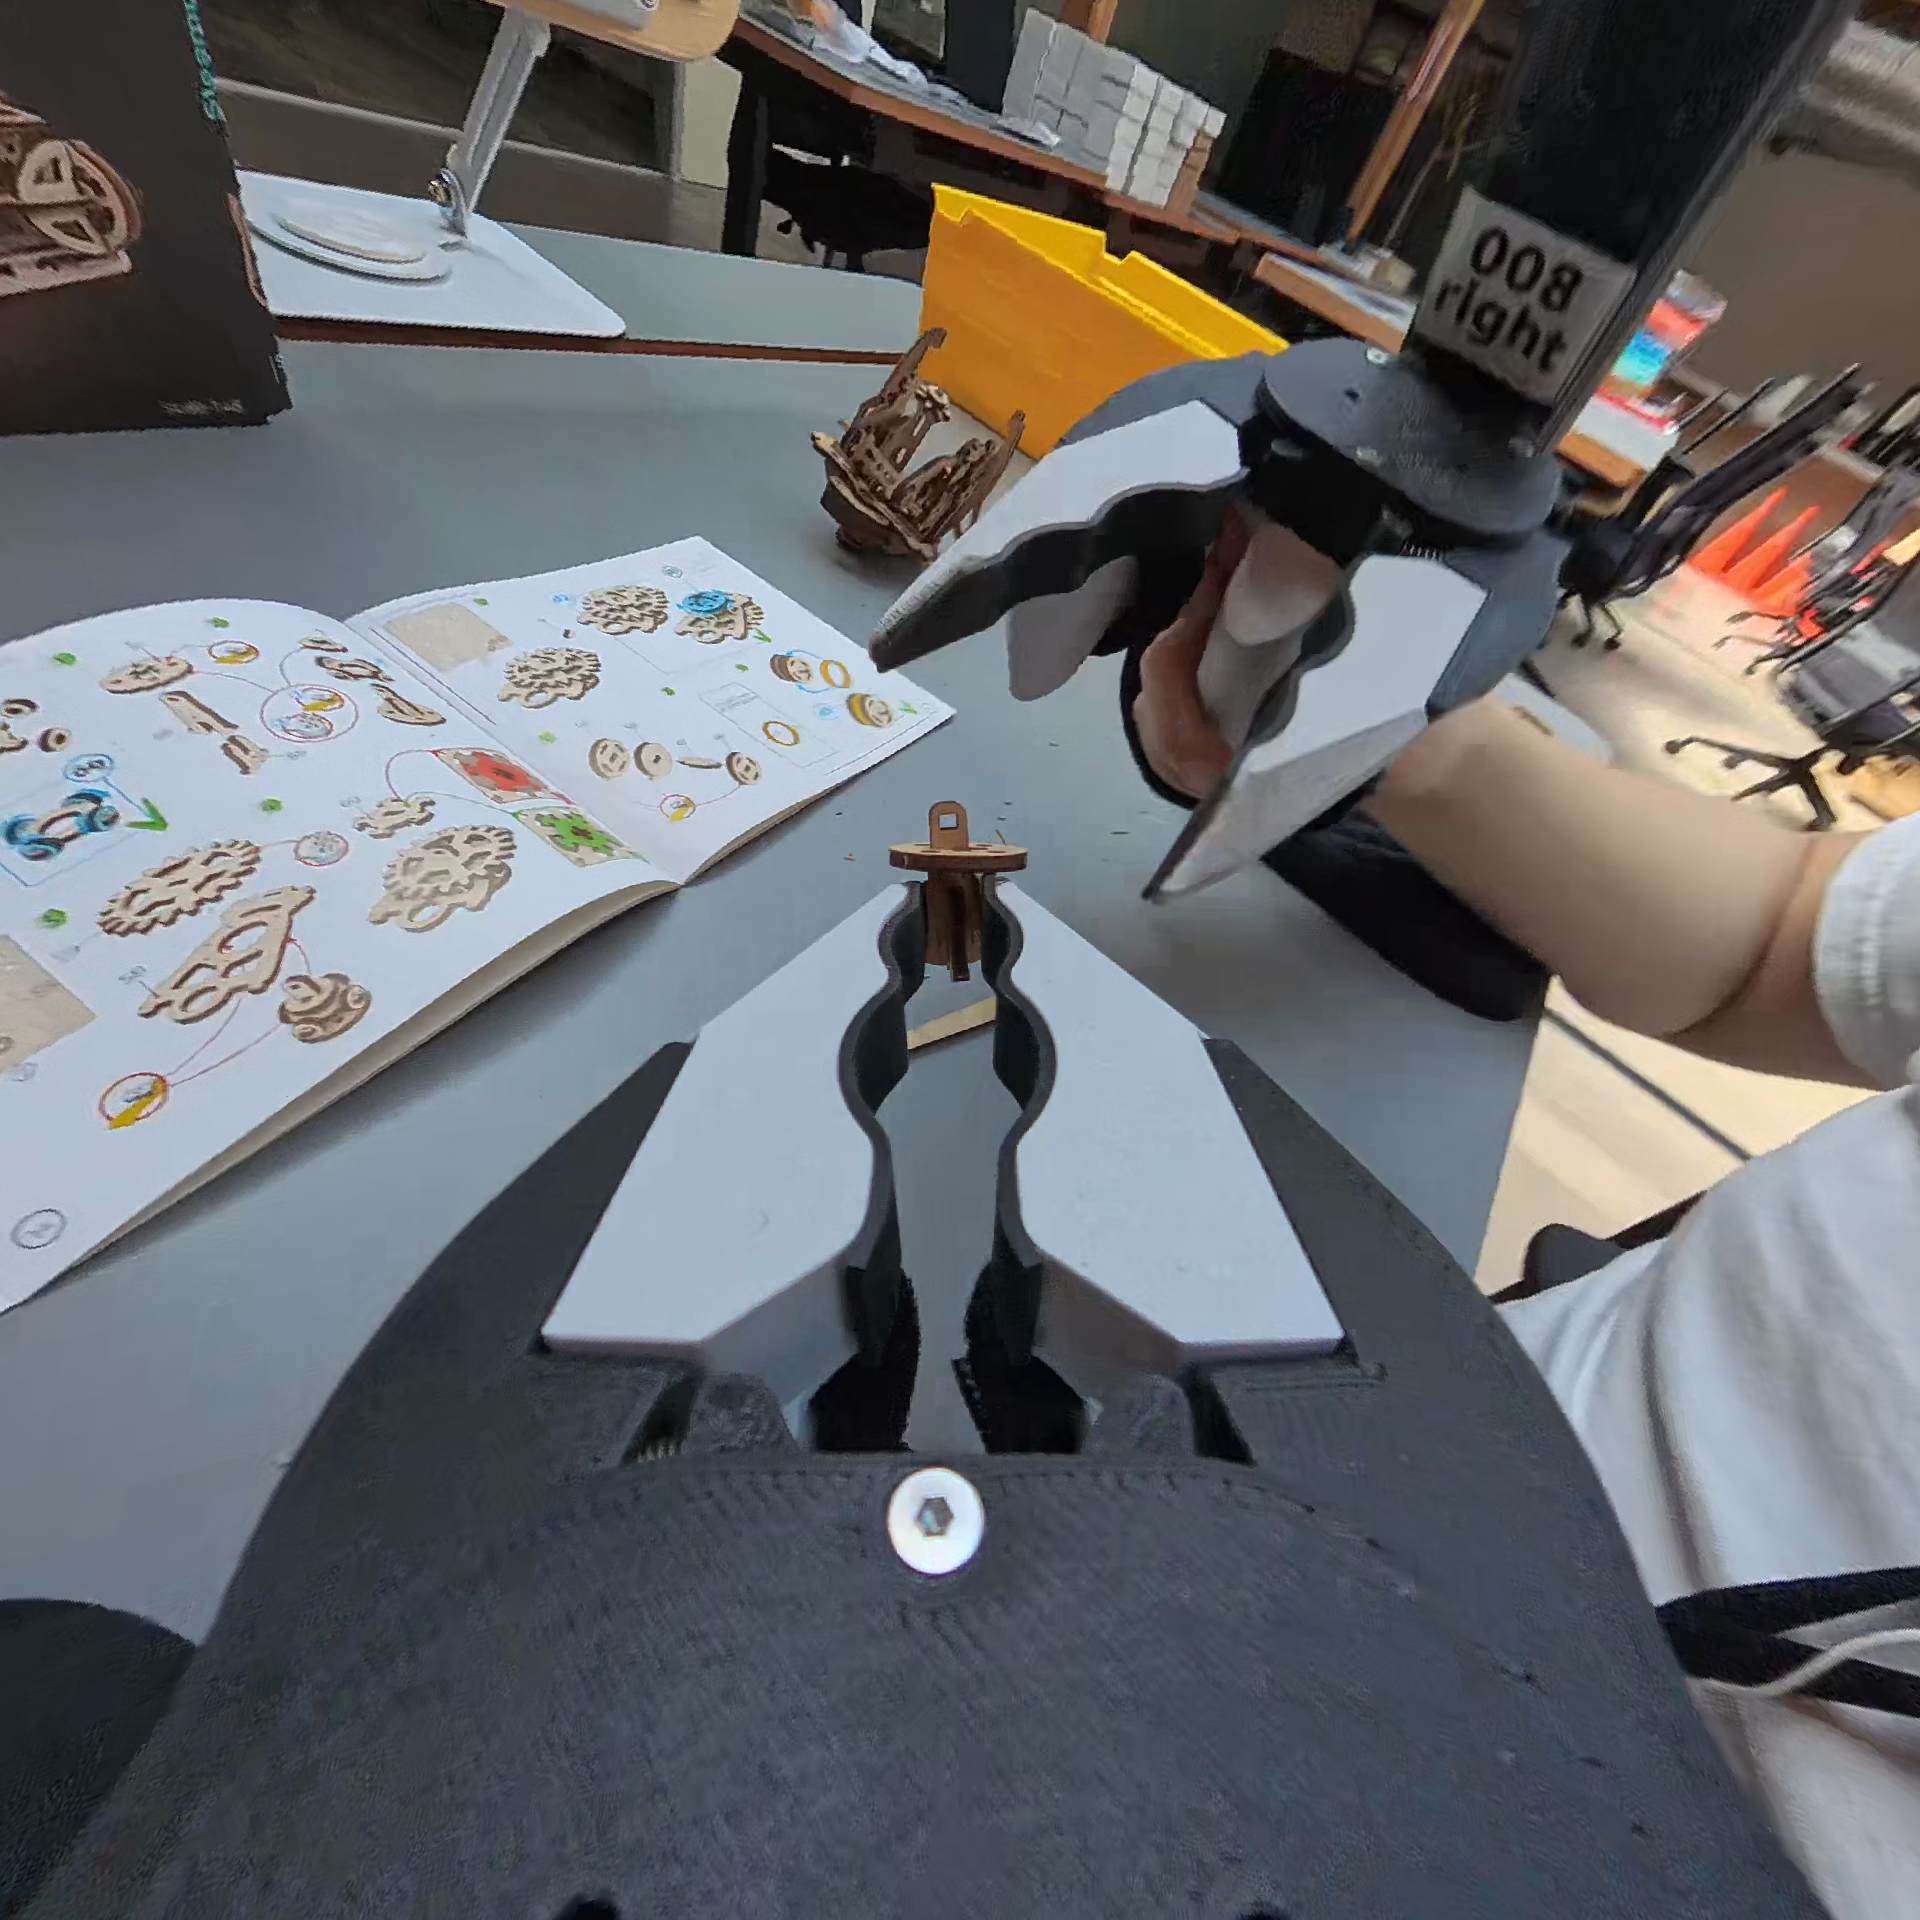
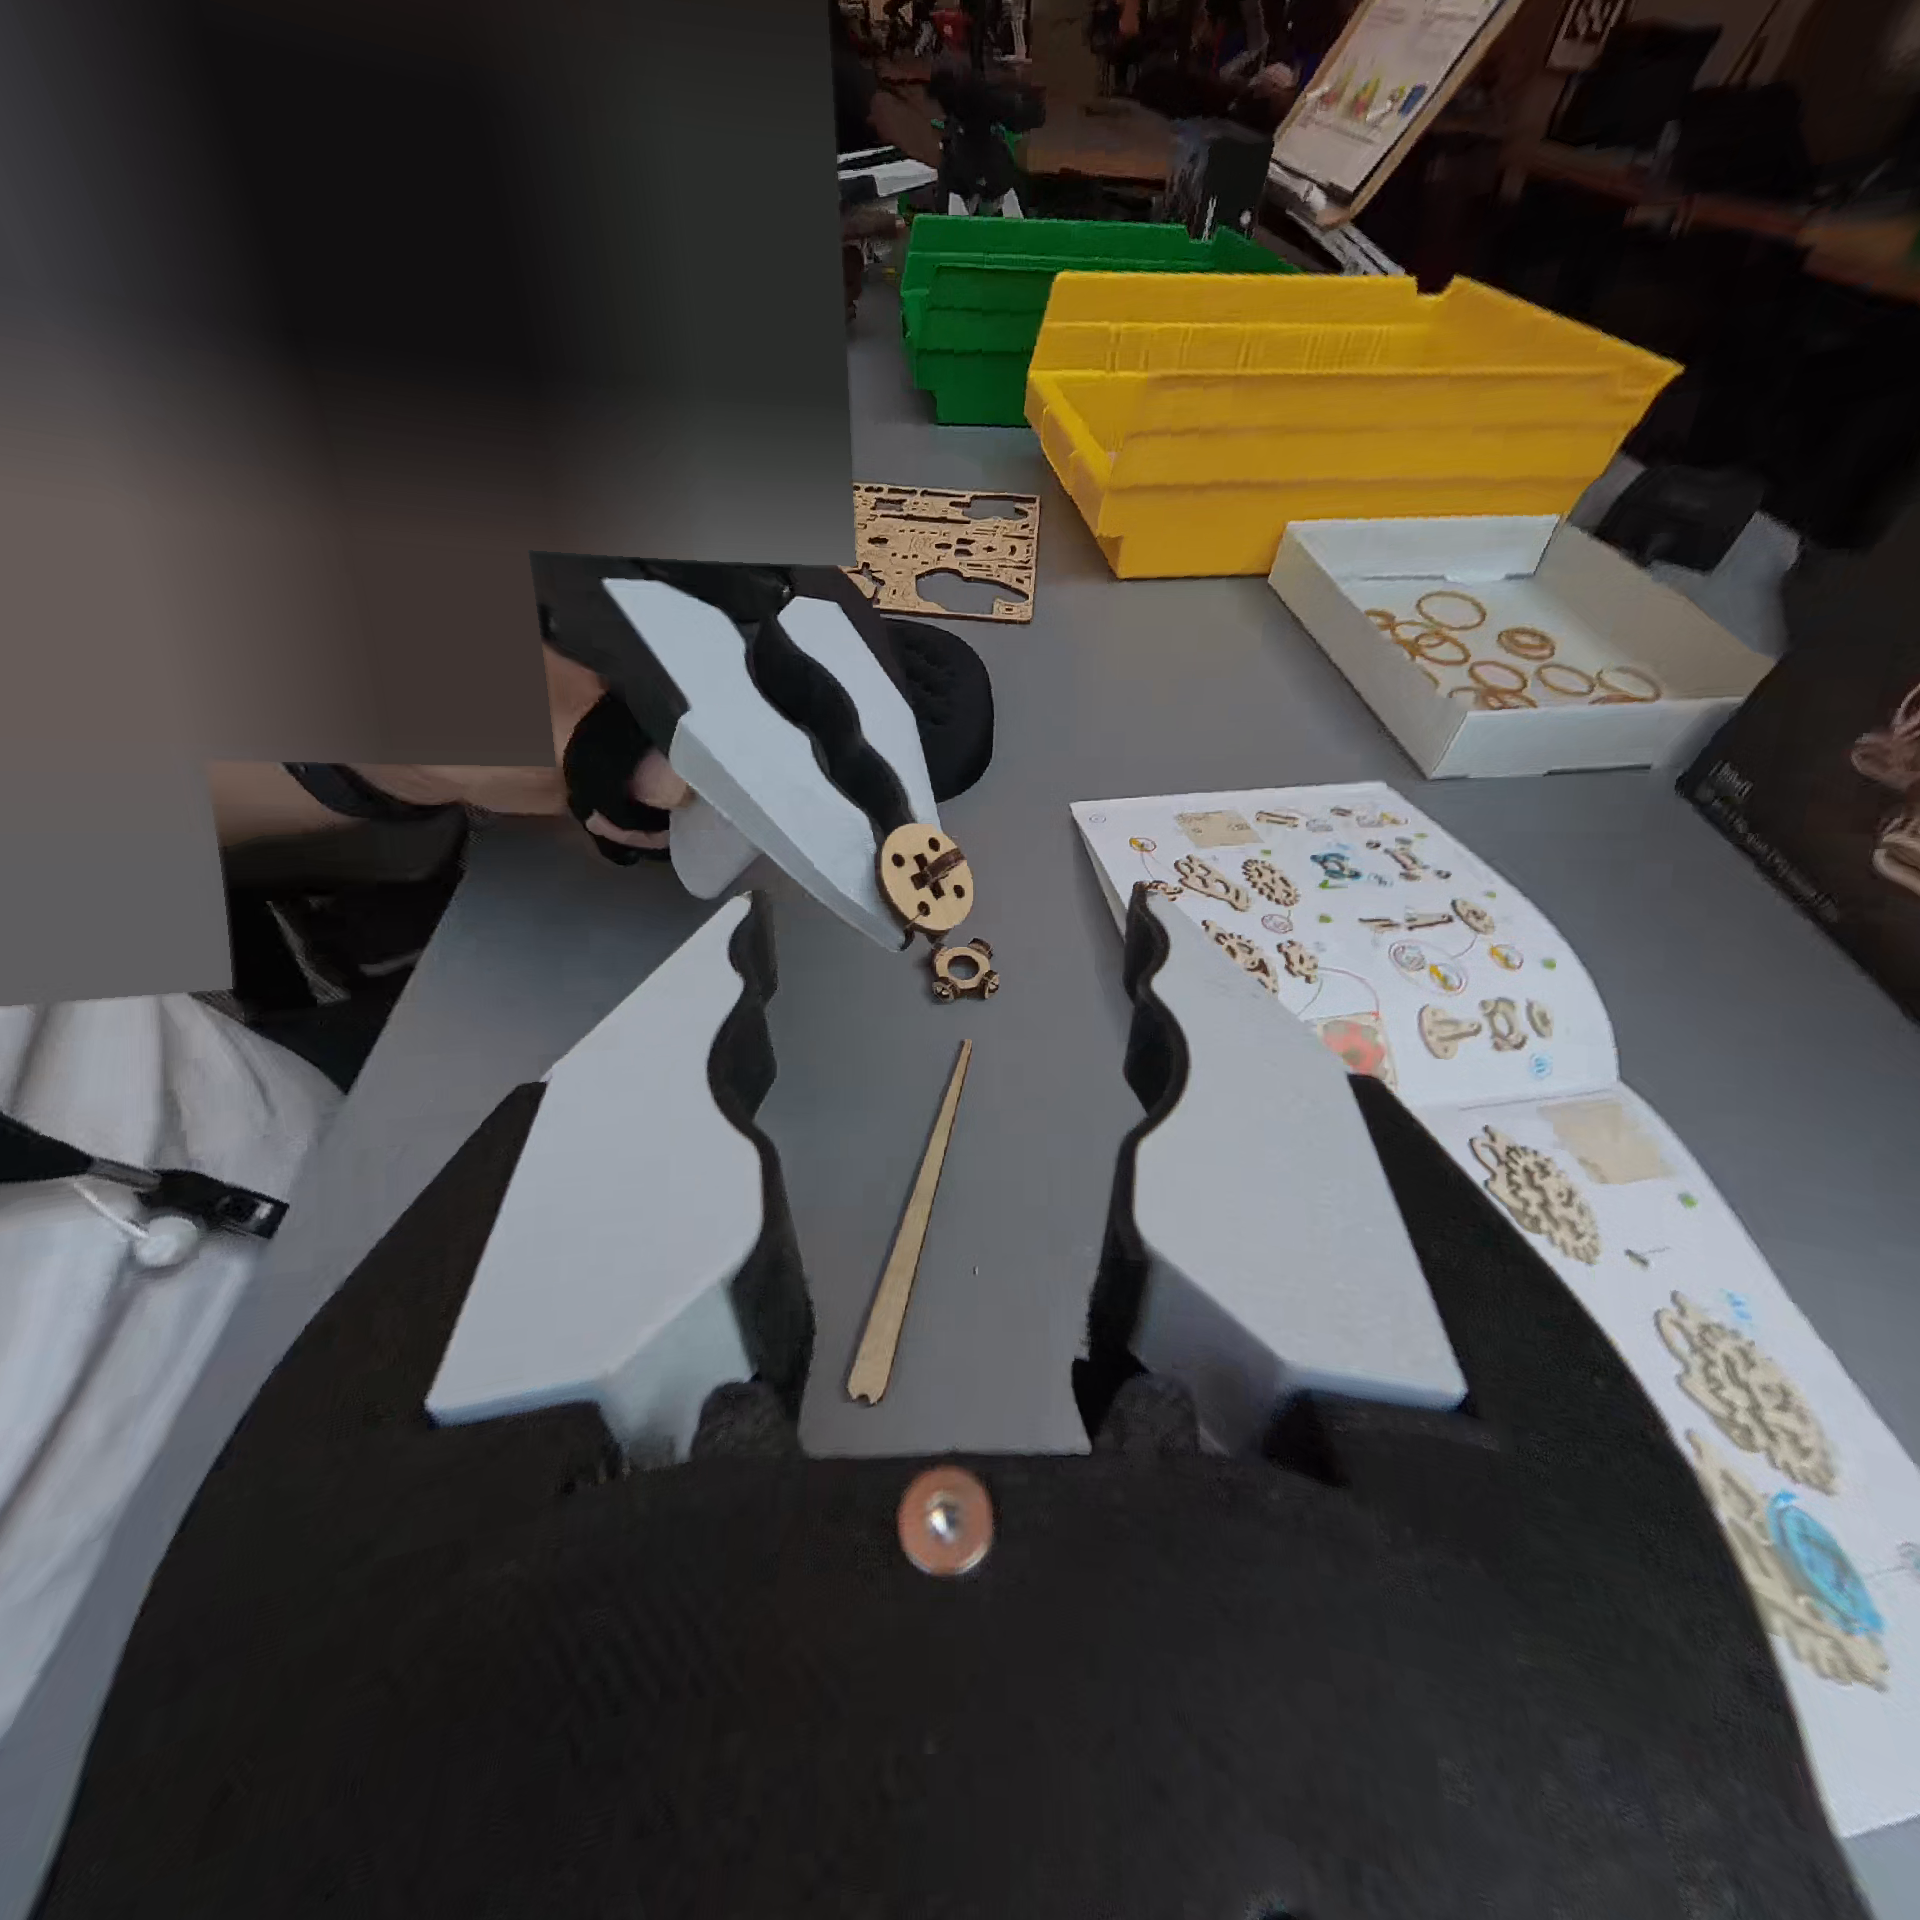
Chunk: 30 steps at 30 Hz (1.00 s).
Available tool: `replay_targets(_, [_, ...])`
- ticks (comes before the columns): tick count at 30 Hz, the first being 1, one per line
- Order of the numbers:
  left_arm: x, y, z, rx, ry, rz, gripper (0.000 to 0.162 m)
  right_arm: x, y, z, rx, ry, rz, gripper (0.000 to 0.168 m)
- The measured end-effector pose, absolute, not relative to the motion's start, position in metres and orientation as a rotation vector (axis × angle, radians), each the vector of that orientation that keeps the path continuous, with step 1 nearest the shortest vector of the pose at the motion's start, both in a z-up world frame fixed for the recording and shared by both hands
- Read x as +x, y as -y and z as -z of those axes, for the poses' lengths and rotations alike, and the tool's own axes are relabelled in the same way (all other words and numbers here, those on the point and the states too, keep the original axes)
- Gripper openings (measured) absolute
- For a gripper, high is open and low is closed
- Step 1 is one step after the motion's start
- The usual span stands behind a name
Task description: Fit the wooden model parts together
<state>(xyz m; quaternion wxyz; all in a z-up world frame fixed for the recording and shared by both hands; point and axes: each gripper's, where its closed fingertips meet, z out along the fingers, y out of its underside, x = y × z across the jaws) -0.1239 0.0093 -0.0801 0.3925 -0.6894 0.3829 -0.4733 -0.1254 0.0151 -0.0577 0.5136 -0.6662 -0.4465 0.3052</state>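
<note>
- Clamping a small round wooden disc part with crossed tabs (image 1: 956,878) at its fingertips, the left gripper (image 1: 951,914) has its jaws drawn narrow around the part's stem, with the disc standing just beyond the tips above the grey table (image 1: 468,478).
- From the right wrist view the same disc (image 2: 927,871) faces the camera, showing dark slots in its face, pinched at the tip of the left gripper (image 2: 904,904).
- Right gripper (image 2: 940,935) hangs above the table with its jaws spread wide and nothing between them; in the left wrist view it (image 1: 1013,764) sits up and to the right of the disc, apart from it.
- A small wooden ring-shaped part with lugs (image 2: 964,970) lies on the table just below the held disc.
- A long, thin, tapered wooden stick (image 2: 914,1221) lies flat on the table between the right gripper's fingers, pointing toward the ring part.
- An open white instruction booklet with printed diagrams (image 1: 343,831) lies flat on the table, beside the grippers.
- A partly built brown wooden model (image 1: 904,473) stands farther back, next to a yellow plastic bin (image 2: 1340,416).
- A green plastic bin (image 2: 977,322) sits behind the yellow one.
- A punched-out wooden parts sheet (image 2: 951,551) lies flat near the bins.
- A shallow white box holding thin wooden rings (image 2: 1507,644) rests near the booklet's far end.
</note>
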Motion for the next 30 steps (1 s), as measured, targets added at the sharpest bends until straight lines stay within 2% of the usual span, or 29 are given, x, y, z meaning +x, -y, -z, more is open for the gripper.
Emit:
replay_targets(3, [-0.125,-0.005,0.065,-1.760,-0.853,1.503,0.008,-0.139,-0.001,0.063,-1.460,1.268,-0.475,0.073])
replay_targets(9, [-0.125,0.001,0.050,-1.757,-0.695,1.867,0.007,-0.147,-0.004,0.057,-1.317,1.313,-0.162,0.068])
replay_targets(13, [-0.120,0.007,0.052,-1.784,-0.671,1.955,0.007,-0.146,-0.006,0.059,-1.317,1.332,-0.121,0.057])
replay_targets(17, [-0.117,0.009,0.056,-1.817,-0.679,1.954,0.007,-0.142,-0.007,0.059,-1.318,1.333,-0.101,0.037])
replay_targets(23, [-0.113,0.013,0.059,-1.842,-0.677,1.989,0.007,-0.142,-0.006,0.062,-1.330,1.341,-0.102,0.030])
replay_targets(30, [-0.115,0.017,0.049,-1.764,-0.676,2.062,0.009,-0.141,-0.001,0.052,-1.343,1.295,-0.207,0.029])
